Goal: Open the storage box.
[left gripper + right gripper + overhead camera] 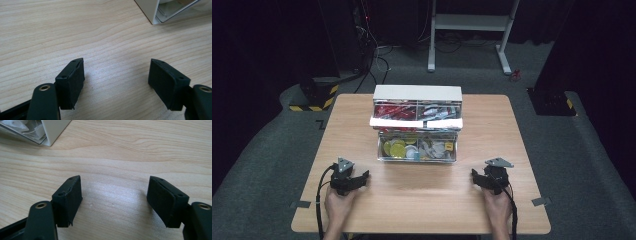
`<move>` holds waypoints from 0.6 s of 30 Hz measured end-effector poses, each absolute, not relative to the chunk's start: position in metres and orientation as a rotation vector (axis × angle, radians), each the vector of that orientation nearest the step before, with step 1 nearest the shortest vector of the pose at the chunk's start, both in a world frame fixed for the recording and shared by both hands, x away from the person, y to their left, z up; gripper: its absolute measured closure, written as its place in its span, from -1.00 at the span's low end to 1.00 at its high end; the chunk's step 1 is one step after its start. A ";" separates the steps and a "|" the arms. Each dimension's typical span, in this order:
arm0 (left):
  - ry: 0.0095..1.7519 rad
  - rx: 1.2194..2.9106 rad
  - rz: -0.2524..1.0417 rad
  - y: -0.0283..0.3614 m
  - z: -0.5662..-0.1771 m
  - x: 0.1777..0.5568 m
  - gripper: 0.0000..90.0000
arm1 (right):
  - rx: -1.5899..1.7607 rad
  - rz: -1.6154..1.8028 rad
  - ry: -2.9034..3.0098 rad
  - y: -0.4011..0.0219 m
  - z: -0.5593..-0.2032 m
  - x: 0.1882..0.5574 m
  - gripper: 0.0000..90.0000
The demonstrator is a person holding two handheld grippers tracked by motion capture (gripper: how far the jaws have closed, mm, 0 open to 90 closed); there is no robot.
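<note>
A white two-drawer cabinet (417, 93) stands at the middle of the wooden table (352, 125). Its upper drawer (417, 113) is pulled out a little and holds red and white packets. The lower clear drawer (417, 147) is pulled out farther and holds yellow discs and grey and white small parts. My left gripper (361, 176) rests on the table to the drawer's front left, open and empty; in the left gripper view (116, 77) bare wood lies between its jaws. To the front right my right gripper (476, 175) is open too, with bare wood between the jaws (114, 196).
A corner of the cabinet (152, 10) and its clear drawer edge show at the top of both gripper views (53, 130). Beyond the table are a white desk frame (469, 30), cables on grey carpet, and a yellow-black striped base (314, 97).
</note>
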State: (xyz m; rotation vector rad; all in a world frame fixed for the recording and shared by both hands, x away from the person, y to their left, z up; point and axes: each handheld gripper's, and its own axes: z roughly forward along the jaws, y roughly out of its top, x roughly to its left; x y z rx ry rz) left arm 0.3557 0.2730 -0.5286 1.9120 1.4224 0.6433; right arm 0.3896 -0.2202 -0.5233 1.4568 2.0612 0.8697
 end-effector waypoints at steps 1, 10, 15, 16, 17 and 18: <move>1.423 1.911 0.643 0.273 -0.529 0.356 -0.35 | 1.458 0.869 2.061 -0.220 -0.523 0.390 -0.41; 1.422 1.912 0.643 0.273 -0.529 0.356 -0.35 | 1.487 0.856 2.033 -0.226 -0.523 0.390 -0.41; 1.422 1.912 0.643 0.273 -0.529 0.355 -0.35 | 1.493 0.850 2.025 -0.225 -0.523 0.389 -0.44; 1.422 1.913 0.642 0.273 -0.529 0.355 -0.35 | 1.491 0.850 2.027 -0.225 -0.524 0.389 -0.46; 1.422 1.912 0.642 0.273 -0.529 0.356 -0.35 | 1.487 0.850 2.033 -0.225 -0.524 0.388 -0.46; 1.420 1.910 0.643 0.273 -0.529 0.356 -0.35 | 1.482 0.850 2.037 -0.225 -0.523 0.388 -0.46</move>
